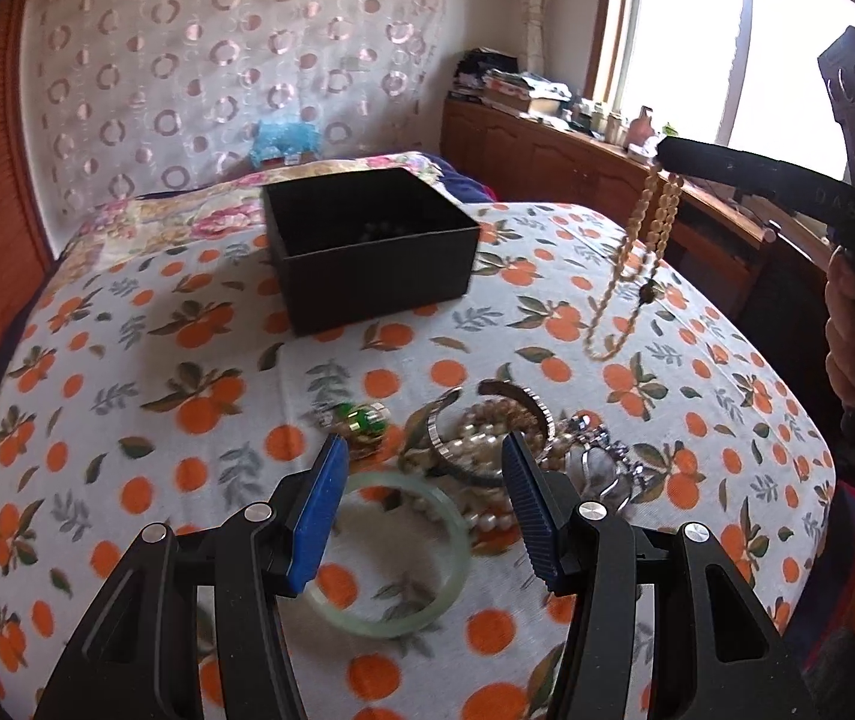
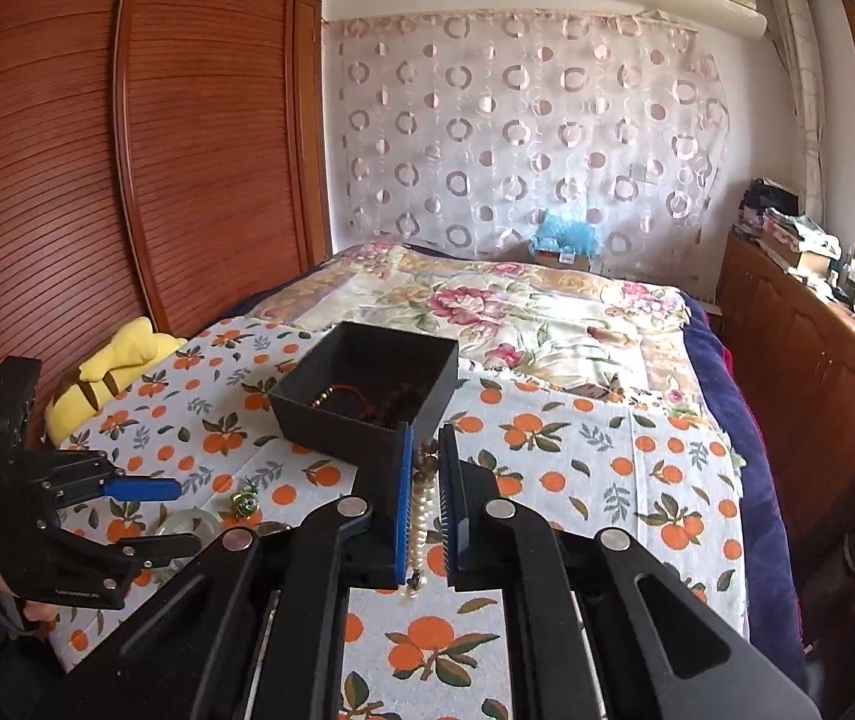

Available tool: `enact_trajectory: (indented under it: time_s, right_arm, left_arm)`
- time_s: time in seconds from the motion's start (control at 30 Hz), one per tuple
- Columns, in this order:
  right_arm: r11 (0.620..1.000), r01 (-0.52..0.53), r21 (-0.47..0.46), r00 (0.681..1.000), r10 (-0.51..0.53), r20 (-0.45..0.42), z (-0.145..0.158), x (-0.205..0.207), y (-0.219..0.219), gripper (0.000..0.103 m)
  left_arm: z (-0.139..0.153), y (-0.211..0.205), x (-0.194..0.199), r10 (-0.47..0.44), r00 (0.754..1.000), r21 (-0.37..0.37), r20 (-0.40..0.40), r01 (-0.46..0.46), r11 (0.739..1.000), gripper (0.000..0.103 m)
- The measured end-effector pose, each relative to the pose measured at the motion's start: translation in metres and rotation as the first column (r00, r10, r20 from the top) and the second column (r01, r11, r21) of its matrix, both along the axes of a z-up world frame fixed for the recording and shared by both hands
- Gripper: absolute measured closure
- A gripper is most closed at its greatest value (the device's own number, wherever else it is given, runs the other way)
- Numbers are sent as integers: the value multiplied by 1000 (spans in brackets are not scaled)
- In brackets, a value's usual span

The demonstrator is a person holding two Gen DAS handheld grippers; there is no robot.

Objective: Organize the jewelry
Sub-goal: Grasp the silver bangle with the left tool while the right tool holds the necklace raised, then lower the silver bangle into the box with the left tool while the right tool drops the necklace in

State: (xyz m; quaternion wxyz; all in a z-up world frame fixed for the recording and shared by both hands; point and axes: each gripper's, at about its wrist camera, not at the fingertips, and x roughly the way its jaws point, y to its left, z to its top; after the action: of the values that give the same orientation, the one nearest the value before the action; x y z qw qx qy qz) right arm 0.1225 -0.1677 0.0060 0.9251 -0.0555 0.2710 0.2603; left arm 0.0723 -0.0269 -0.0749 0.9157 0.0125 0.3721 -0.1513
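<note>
A long strand of amber beads (image 1: 637, 258) hangs from my right gripper (image 1: 667, 153), which is shut on it high at the right, above the orange-print cloth. In the right wrist view the same beads (image 2: 424, 480) sit pinched between the blue pads of that gripper (image 2: 425, 429), just short of the black box (image 2: 367, 396). This box (image 1: 367, 240) stands open-topped, with a few beaded pieces inside. My left gripper (image 1: 425, 441) is open and holds nothing. It hovers over a pale green bangle (image 1: 403, 558) and a heap of pearls, bracelets and a watch (image 1: 487, 438).
A green-stoned ring (image 1: 361, 420) lies left of the heap. The orange-print cloth (image 1: 127, 420) covers the near end of a bed. A yellow plush toy (image 2: 109, 372) lies by the wooden wardrobe (image 2: 127, 150). A cluttered wooden cabinet (image 1: 547, 138) runs under the window.
</note>
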Motion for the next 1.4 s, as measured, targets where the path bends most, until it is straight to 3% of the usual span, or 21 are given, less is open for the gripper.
enact_trajectory:
  time_s: [0.07,0.73,0.83,1.1,1.4]
  right_arm:
    - [1000,0,1,1000,0,-6,-3,0,-1,94]
    - [1000,12,-4,999,-12,-35,-20,0,-9,94]
    - [1000,8,-7,999,-8,-38,-22,0,-7,94]
    - [1000,4,-8,1000,-5,-29,-20,0,-3,94]
    - [1000,-7,9,1000,7,14,5,19,10,94]
  left_arm:
    - [-2,-8,6,-15,1000,2,-6,15,1000,39]
    - [-26,-38,35,-53,996,74,-76,58,996,39]
    - [-27,-39,33,-60,995,70,-76,65,995,45]
    - [-5,-31,28,-43,999,54,-4,43,998,45]
    - [23,-11,51,3,999,60,54,-6,998,45]
